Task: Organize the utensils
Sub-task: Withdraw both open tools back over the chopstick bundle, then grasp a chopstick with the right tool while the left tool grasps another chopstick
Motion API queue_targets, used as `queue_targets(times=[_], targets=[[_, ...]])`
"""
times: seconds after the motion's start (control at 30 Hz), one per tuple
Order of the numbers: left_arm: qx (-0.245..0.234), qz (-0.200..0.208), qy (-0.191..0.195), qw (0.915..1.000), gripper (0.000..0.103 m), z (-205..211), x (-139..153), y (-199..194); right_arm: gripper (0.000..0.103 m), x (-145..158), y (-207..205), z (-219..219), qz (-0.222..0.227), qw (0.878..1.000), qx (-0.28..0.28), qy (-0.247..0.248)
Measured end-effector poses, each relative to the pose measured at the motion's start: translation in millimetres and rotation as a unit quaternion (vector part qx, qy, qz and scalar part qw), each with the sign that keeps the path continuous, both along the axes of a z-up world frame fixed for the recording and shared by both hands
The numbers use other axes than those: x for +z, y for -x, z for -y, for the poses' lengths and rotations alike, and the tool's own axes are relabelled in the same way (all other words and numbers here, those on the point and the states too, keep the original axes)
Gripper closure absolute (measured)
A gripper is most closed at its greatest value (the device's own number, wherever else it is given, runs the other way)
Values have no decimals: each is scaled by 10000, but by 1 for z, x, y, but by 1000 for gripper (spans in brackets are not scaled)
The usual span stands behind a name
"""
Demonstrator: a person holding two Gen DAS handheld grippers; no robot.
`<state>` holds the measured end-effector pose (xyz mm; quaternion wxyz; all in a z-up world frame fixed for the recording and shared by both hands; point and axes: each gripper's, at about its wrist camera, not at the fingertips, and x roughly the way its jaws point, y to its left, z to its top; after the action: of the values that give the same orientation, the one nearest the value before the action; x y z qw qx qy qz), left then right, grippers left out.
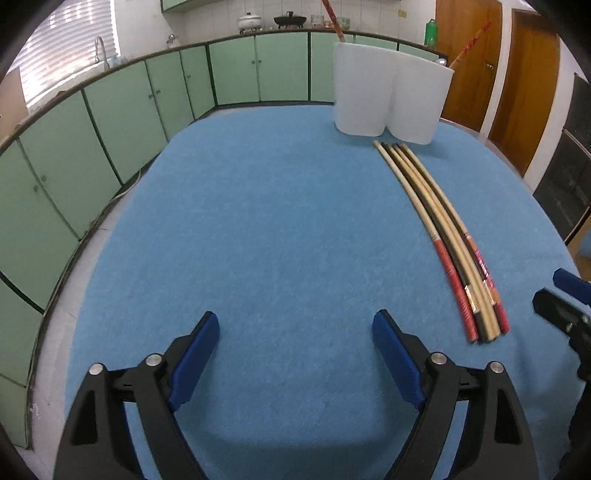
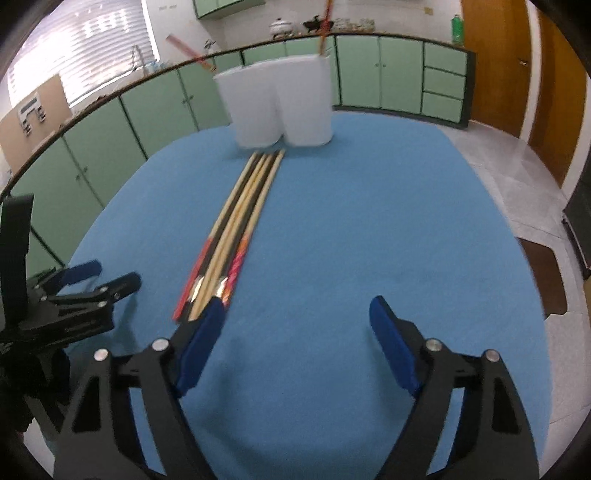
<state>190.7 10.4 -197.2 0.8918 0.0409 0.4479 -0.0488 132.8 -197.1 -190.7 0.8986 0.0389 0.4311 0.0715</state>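
Observation:
Several chopsticks (image 1: pixel 447 236) lie side by side on the blue table mat (image 1: pixel 277 221), tips toward a white two-compartment holder (image 1: pixel 391 94) at the far side. Two red chopsticks stand in the holder, one per compartment. The bundle (image 2: pixel 240 221) and holder (image 2: pixel 277 103) also show in the right wrist view. My left gripper (image 1: pixel 295 332) is open and empty, left of the bundle. My right gripper (image 2: pixel 297 317) is open and empty; its left finger (image 2: pixel 207 328) is at the bundle's near ends. The right gripper's tip shows in the left view (image 1: pixel 569 295).
Green cabinets (image 1: pixel 129 110) curve around the left and back, with pots on the counter (image 1: pixel 251 20). Wooden doors (image 1: pixel 517 74) stand at the right. The left gripper (image 2: pixel 88 284) sits at the left in the right view. Tiled floor (image 2: pixel 517 166) lies right of the table.

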Motion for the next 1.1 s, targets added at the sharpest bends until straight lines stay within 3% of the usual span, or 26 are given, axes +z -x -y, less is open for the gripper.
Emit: queue_targets(times=[0.27,0.53,0.8,0.9,0.97,1.07,1.1], targets=[[82,30,37,10000,16,-7,1,8,41,-4,-4,-19,-103,9997,176,98],[101,41,95,9999,15,-6,2,5,46,-7,-5,-14,-74,9984,24,565],[102,45,74,9999,14,-5,2,4,55,-8,-1,-3,-82,9997,61,243],[103,40,77,9999,14,-5,2,4,68,-9,-2,-9,-45,9995,131,294],[92,35,65,9999,14,-4,1,3,85,-9,-5,-10,-31,9995,178,251],[60,26,71,10000,13,-1,2,3,97,-10,-7,-10,-53,9997,217,126],[38,22,79,10000,13,2,2,3,97,-10,-7,-9,-55,9997,221,89]])
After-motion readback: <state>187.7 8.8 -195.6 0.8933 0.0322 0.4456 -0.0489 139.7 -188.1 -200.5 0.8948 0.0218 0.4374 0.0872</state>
